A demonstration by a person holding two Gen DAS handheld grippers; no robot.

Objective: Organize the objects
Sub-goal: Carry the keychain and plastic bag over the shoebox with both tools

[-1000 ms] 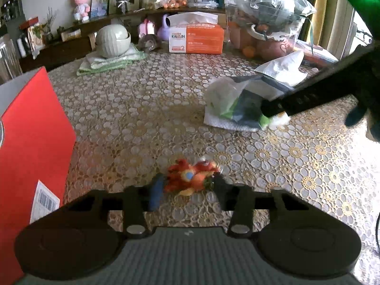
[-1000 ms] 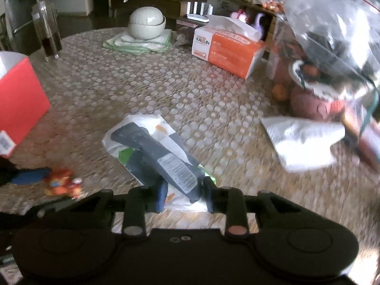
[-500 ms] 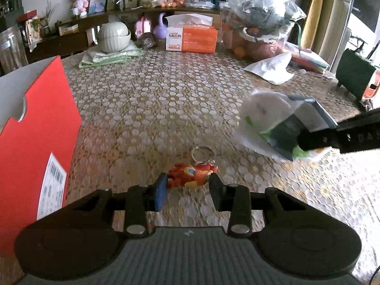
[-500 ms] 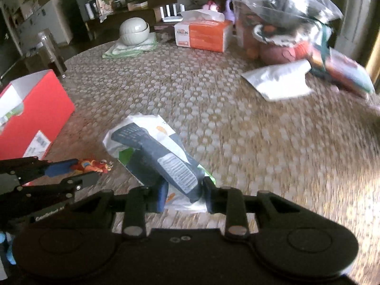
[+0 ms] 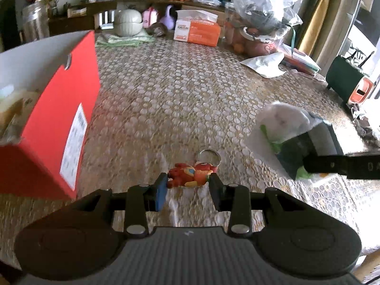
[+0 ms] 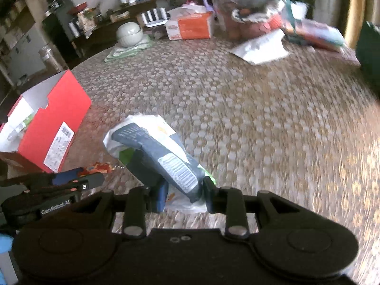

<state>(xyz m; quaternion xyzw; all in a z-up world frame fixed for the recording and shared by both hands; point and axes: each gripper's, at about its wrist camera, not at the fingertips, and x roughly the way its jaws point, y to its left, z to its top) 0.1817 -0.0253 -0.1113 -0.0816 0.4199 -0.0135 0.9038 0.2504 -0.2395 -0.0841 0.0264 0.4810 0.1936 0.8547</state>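
A small red and orange keychain figure [image 5: 190, 174] with a metal ring [image 5: 209, 156] sits between the pads of my left gripper [image 5: 187, 190], held above the lace tablecloth [image 5: 180, 95]. My right gripper [image 6: 182, 193] is shut on a white plastic bag holding a dark packet [image 6: 152, 149]; the left wrist view shows that bag [image 5: 285, 128] hanging at the right. An open red box [image 5: 54, 118] stands at the left, some items visible inside. In the right wrist view the box [image 6: 54, 128] is beyond the left gripper [image 6: 78, 178].
At the table's far side stand an orange tissue box [image 5: 197, 32], stacked pale bowls [image 5: 129, 22] on a green cloth and a big clear bag of goods [image 5: 261, 16]. A white paper pouch [image 5: 266, 64] lies right of centre. A dark green appliance [image 5: 342, 80] sits at the right edge.
Both grippers have travelled left toward the red box with their loads. The box now looms larger, its open top in sight. The bag has come up off the table.
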